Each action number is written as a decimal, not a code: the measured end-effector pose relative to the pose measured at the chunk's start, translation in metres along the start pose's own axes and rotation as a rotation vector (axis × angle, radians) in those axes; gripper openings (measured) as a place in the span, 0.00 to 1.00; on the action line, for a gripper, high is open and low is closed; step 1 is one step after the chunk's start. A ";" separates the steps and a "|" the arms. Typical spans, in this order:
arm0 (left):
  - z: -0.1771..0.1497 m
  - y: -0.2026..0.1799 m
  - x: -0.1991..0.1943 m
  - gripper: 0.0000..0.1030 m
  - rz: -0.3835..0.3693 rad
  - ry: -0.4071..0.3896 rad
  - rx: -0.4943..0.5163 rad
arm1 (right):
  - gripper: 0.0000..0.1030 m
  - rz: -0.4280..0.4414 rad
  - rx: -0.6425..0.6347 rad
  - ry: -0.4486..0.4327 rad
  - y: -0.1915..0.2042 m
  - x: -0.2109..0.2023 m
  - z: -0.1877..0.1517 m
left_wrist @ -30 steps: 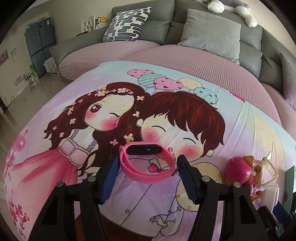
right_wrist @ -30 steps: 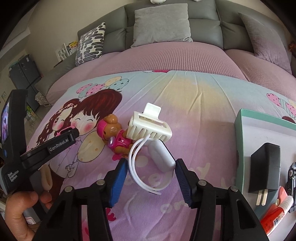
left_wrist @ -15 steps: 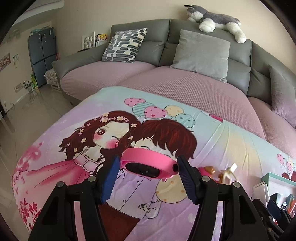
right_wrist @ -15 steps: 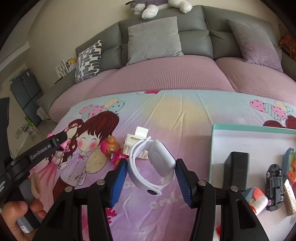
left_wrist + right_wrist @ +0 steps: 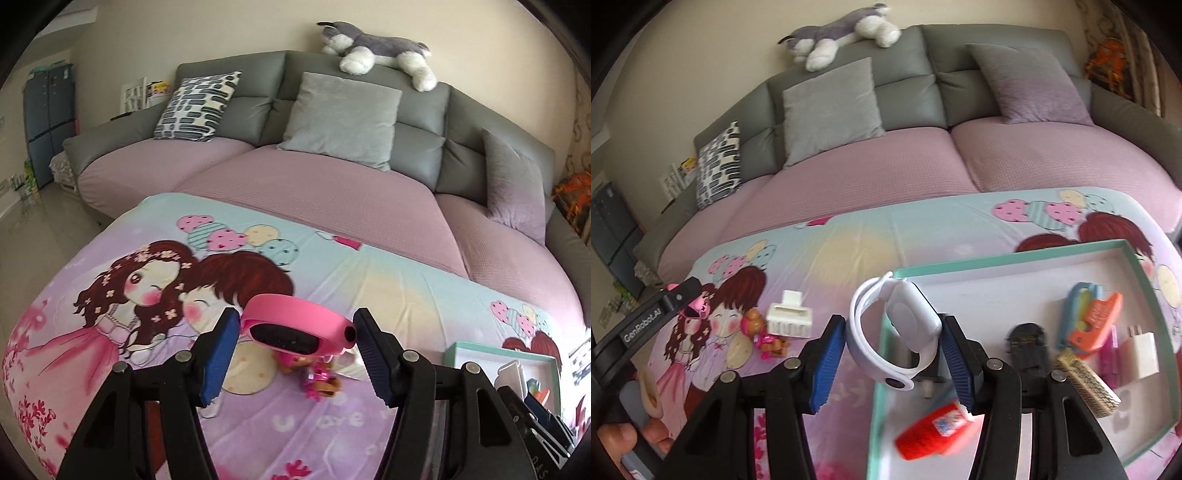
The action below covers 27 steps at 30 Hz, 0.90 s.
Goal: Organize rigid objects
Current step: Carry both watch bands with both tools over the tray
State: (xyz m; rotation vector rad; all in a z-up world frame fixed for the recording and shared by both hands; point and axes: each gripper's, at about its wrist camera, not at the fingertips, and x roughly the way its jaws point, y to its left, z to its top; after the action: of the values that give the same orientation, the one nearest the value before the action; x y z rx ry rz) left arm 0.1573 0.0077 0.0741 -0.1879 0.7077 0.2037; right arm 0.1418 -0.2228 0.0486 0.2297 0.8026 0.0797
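My left gripper [image 5: 295, 345] is shut on a pink wristband [image 5: 297, 326] with a dark screen, held in the air above the cartoon bedsheet [image 5: 388, 295]. My right gripper [image 5: 892, 349] is shut on a white smartwatch [image 5: 910, 317], its looped strap [image 5: 860, 332] pressed against the left pad, hanging over the left edge of a teal-rimmed tray [image 5: 1008, 256]. A small pink doll [image 5: 323, 382] lies on the sheet below the wristband; in the right wrist view the doll [image 5: 762, 332] lies beside a white hair clip [image 5: 788, 314].
The tray holds a red tube [image 5: 932, 426], a black toy car [image 5: 1028, 341], an orange clip [image 5: 1095, 326], a brush [image 5: 1086, 384] and a white charger [image 5: 1141, 350]. A grey sofa [image 5: 332, 122] with cushions stands behind. A hand [image 5: 617, 443] holds the left gripper's handle.
Both grippers rose off the sheet with their items. The right one carried the white watch rightward to the tray's left edge. The left one lifted the pink wristband and swung right.
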 end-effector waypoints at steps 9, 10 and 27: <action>-0.009 -0.059 0.003 0.63 -0.131 0.057 0.089 | 0.54 -0.104 0.077 0.010 -0.048 -0.016 0.005; -0.010 -0.064 0.002 0.63 -0.137 0.056 0.103 | 0.54 -0.119 0.081 0.011 -0.053 -0.017 0.005; -0.042 -0.158 -0.013 0.63 -0.280 0.081 0.325 | 0.54 -0.326 0.238 -0.019 -0.143 -0.053 0.005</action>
State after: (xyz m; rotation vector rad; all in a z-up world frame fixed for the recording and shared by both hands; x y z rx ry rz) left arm 0.1610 -0.1561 0.0677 0.0171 0.7765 -0.1882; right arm 0.1064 -0.3710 0.0555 0.3202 0.8214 -0.3261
